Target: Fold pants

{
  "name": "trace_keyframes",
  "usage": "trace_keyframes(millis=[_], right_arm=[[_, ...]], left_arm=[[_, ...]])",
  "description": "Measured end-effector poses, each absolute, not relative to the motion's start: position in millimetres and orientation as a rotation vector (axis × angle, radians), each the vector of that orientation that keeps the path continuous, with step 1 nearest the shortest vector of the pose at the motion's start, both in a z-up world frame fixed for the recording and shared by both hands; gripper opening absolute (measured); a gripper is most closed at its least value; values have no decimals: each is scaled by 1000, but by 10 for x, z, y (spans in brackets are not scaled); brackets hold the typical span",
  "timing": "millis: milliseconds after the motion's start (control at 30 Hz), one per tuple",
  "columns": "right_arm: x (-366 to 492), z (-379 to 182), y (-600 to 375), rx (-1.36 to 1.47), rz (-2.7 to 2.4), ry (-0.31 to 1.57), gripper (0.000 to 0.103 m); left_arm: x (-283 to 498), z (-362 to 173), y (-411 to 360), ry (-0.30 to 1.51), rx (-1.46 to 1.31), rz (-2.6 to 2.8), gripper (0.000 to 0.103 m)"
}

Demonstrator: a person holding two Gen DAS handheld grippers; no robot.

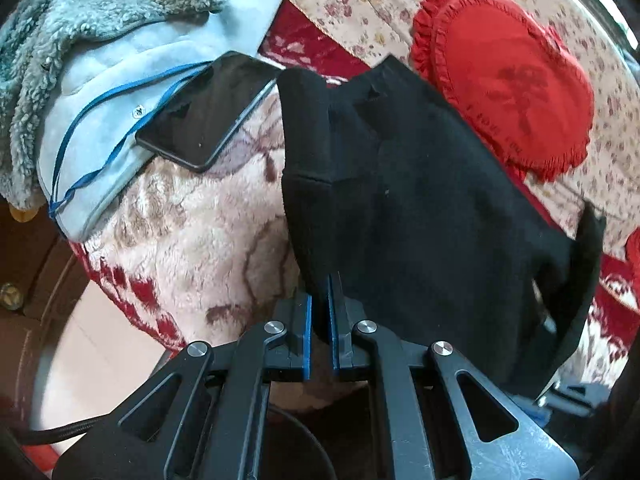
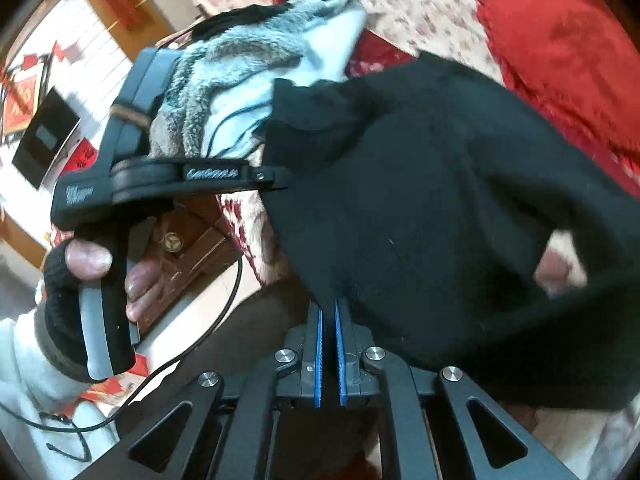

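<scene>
The black pants (image 1: 420, 208) hang bunched and lifted over the bed. My left gripper (image 1: 320, 280) is shut on their lower edge, the blue pads pinching the cloth. In the right wrist view the pants (image 2: 440, 200) fill the right side, and my right gripper (image 2: 329, 304) is shut on another edge of them. The left gripper's body (image 2: 120, 184), held by a gloved hand, shows at the left, with its fingers hidden in the cloth.
A black phone (image 1: 208, 112) lies on a pale blue fleece coat (image 1: 100, 40) at the left. A red heart cushion (image 1: 508, 76) lies on the floral sheet at the back right. A cream and red plush blanket (image 1: 192, 232) covers the bed below the pants.
</scene>
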State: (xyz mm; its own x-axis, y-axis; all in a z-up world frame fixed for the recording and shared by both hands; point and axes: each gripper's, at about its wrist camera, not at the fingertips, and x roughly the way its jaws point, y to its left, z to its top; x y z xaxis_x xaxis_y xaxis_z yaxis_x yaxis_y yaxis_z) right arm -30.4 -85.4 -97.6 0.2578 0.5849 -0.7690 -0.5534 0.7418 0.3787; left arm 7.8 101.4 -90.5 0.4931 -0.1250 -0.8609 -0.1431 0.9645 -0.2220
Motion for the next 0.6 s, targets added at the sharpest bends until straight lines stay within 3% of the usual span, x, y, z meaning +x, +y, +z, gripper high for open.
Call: trace_keyframes(millis=[267, 300, 333, 367, 600], right_arm=[[-357, -538, -1430, 143, 622, 956, 9], [-348, -488, -1580, 164, 577, 941, 17], [-315, -437, -1742, 186, 518, 927, 32], [-274, -395, -1879, 212, 465, 916, 38], [164, -318, -2652, 418, 166, 923, 42]], left_arm=[[-10, -598, 1186, 993, -272, 75, 11], [-29, -553, 1198, 978, -259, 88, 11], [-36, -516, 1206, 967, -252, 93, 11], [-43, -485, 1206, 960, -247, 92, 11], [64, -534, 956, 987, -222, 28, 16]])
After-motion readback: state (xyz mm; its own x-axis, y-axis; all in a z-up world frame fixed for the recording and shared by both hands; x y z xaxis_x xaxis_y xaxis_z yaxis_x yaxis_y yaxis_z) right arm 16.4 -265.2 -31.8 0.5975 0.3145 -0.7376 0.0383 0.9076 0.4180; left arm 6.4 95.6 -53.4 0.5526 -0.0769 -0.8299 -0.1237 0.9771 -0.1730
